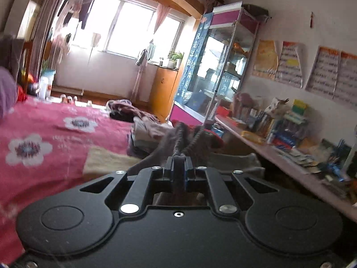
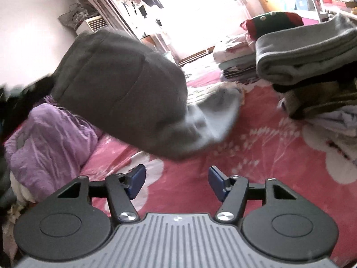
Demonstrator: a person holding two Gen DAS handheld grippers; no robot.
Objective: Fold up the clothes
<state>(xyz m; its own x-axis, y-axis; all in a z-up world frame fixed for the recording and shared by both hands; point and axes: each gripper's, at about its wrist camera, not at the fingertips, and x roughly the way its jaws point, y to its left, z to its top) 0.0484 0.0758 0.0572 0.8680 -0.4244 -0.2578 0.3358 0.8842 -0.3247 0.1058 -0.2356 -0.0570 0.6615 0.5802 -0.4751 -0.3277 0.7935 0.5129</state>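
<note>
Looking at this one, the whole thing turns on where the grey garment sits relative to the two tools. The left gripper has its jaws squeezed together on a bunched ridge of that grey cloth, which runs away from the tips in a twisted rope and then spreads out lower down. The right gripper has its blue pads wide apart with nothing between them, only the pink sheet below.

From the right wrist view the garment hangs in the air up and to the left of the open tips, close but not touching. Its long axis slants from upper left down toward the middle, ending in a paler, blurry lobe just above and ahead of the pads. So the free tool is the nearer one to that loose end, and I'd guess that's the bit worth catching.

Fabric looks like soft fleece or sweatshirt knit, matte, thick, with stitched seams across the dark part. It droops heavily and will probably sag and swing.

Elsewhere on the bed: a folded stack near the far edge, a grey folded piece on a pile to the right, and a shiny purple quilted thing on the left. Can't tell whether the hanging piece is mid-fold or being shaken out.
</note>
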